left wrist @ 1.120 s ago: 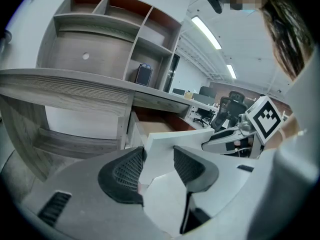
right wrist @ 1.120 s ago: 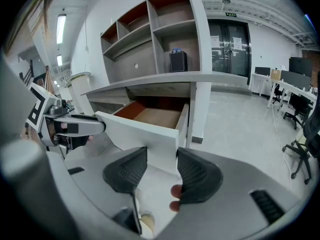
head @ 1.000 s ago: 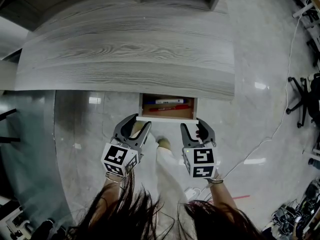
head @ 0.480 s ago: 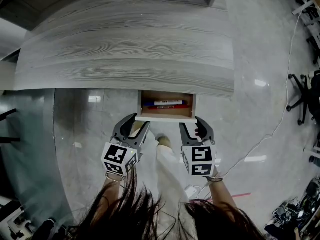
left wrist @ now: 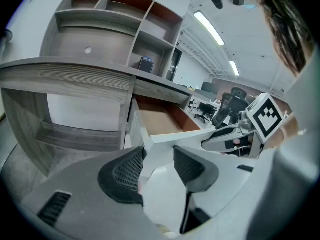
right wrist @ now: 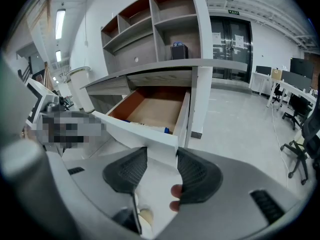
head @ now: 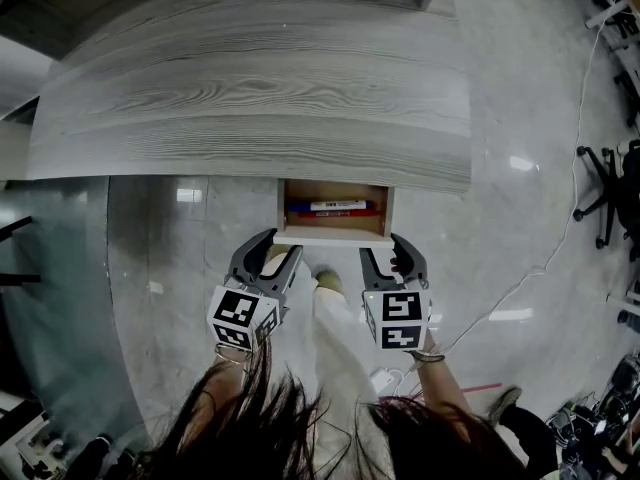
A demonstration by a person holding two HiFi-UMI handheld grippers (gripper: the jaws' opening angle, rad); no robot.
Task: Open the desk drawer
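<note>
Obs: drawer stands pulled out from under the bench, front panel towards me. My left tool sits at its left front corner, my right tool at its right corner. Both have jaws apart and grip nothing, with the panel's corner just at each gap. The cube markers carry black-and-white squares only. Only the head view shows a white pen and a red pen inside; only the right gripper view shows my fingertips beneath the jaw

Head view: glossy grey floor spread at right, chair set at right edge. Right gripper view: shelving seen upper centre.
</note>
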